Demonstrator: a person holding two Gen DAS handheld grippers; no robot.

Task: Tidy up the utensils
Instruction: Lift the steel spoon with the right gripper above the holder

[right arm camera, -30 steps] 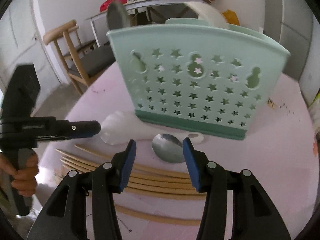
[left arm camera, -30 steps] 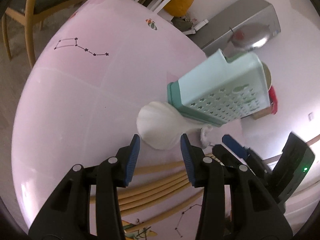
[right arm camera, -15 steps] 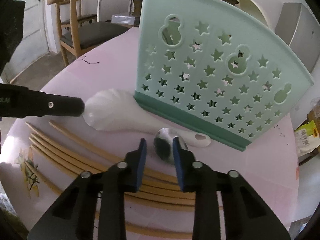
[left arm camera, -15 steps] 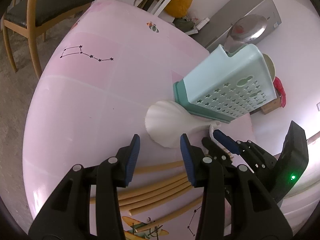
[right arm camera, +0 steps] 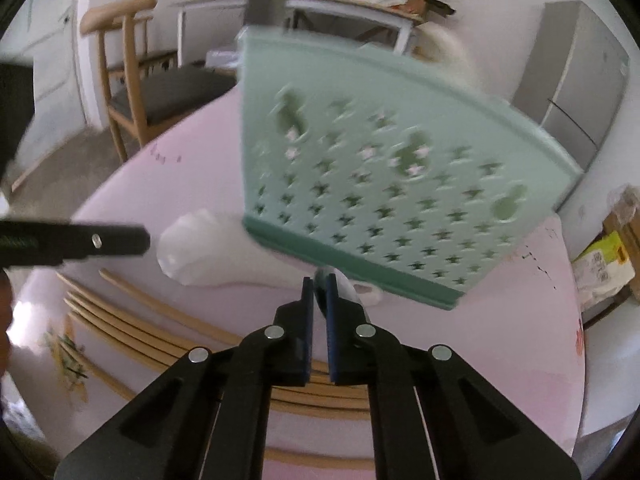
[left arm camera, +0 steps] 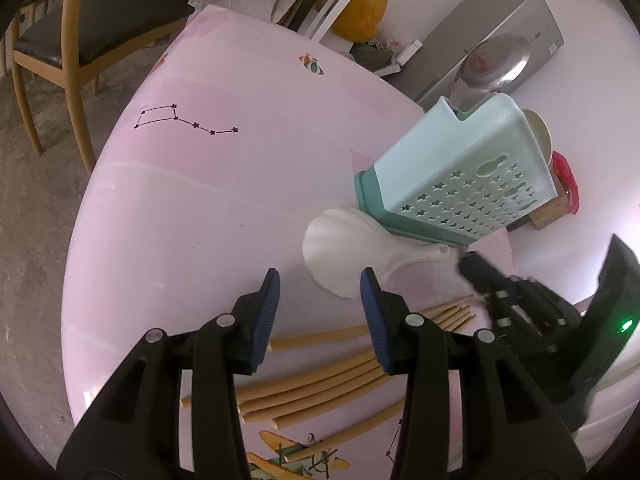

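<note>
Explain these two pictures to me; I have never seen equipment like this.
There is no robot: a person holds a hand-held clamp in each hand, each with a camera looking along its jaws. One picture comes from the left gripper, whose jaws stand apart over the pink table, holding nothing. The other comes from the right gripper, shut on a metal spoon. On the table lie a white rice paddle, wooden chopsticks and a green utensil holder.

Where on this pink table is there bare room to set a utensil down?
Free: the wide stretch of the table left of the green holder and white scoop, around the printed constellation. Crowded: the near edge with the chopsticks beside both grippers.
</note>
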